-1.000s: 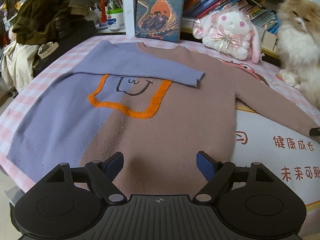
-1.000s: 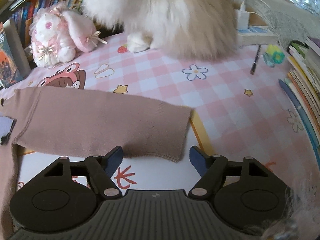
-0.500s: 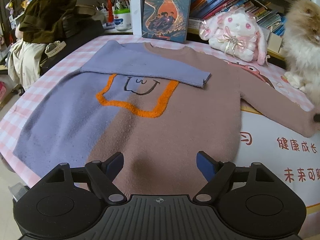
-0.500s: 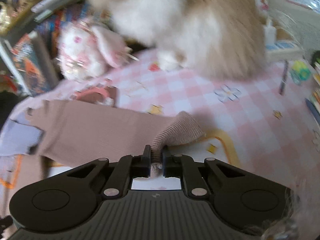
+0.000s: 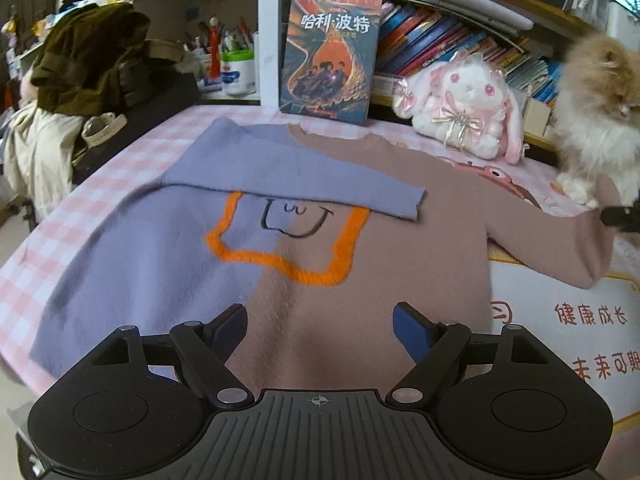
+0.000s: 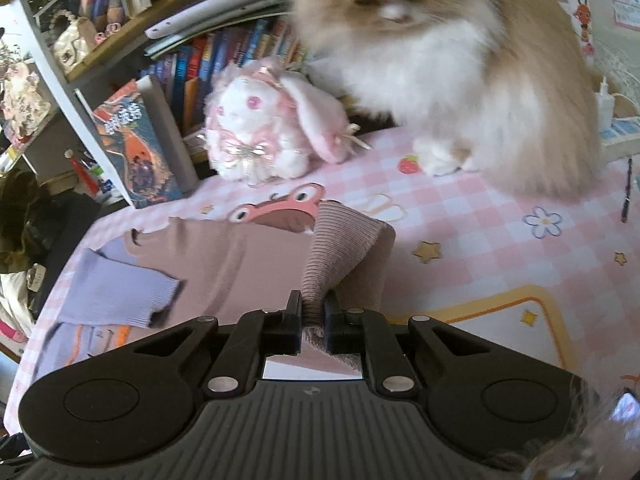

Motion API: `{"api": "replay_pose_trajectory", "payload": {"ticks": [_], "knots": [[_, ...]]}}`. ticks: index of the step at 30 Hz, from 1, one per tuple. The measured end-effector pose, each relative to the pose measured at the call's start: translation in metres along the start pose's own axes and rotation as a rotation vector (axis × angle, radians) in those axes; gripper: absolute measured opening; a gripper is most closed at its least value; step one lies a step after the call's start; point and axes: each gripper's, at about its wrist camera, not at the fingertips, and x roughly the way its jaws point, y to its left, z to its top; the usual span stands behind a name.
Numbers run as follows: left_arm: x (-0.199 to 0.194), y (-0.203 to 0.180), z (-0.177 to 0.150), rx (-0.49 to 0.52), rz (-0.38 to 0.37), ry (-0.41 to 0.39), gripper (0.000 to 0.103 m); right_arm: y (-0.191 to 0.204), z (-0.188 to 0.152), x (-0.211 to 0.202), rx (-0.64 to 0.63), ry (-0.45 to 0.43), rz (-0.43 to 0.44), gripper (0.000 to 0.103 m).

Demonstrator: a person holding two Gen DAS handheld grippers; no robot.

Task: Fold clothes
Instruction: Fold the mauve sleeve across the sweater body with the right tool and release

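Sweater of lilac and dusty-pink knit [image 5: 320,280] lies flat on the pink checked tablecloth [image 6: 500,248], lilac sleeve folded across the chest; my right gripper [image 6: 313,320] is clenched on the pink ribbed cuff [image 6: 336,240], my left gripper [image 5: 320,330] hangs released above the hem; I judge the thin pinch could slip, or the fluffy cream cat [image 6: 460,80] beside it could paw the sleeve; bookshelves behind.

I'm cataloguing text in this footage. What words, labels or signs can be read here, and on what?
"哈利·波特": cover of the book standing behind the sweater.
"健康成长": red print on the table cover.
"未来可期": same cover, lower, cut off at the frame edge.
Book spines and white tub: too small or blurred.
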Motion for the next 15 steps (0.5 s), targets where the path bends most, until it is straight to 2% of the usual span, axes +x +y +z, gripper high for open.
{"api": "replay_pose_trajectory", "payload": {"ticks": [4,11,15], "knots": [[0.011,0.028,0.005,0.044,-0.064,0.002,0.082,0.035,0.001,0.005,-0.015,-0.02,-0.005,0.009],[0.023,0.103,0.029,0.11,-0.183,-0.02,0.082,0.116,0.002,0.021,-0.014,-0.068,-0.053,0.009],[0.029,0.145,0.036,0.115,-0.208,-0.01,0.082,0.169,0.013,0.037,-0.035,-0.113,-0.059,0.009]]}}
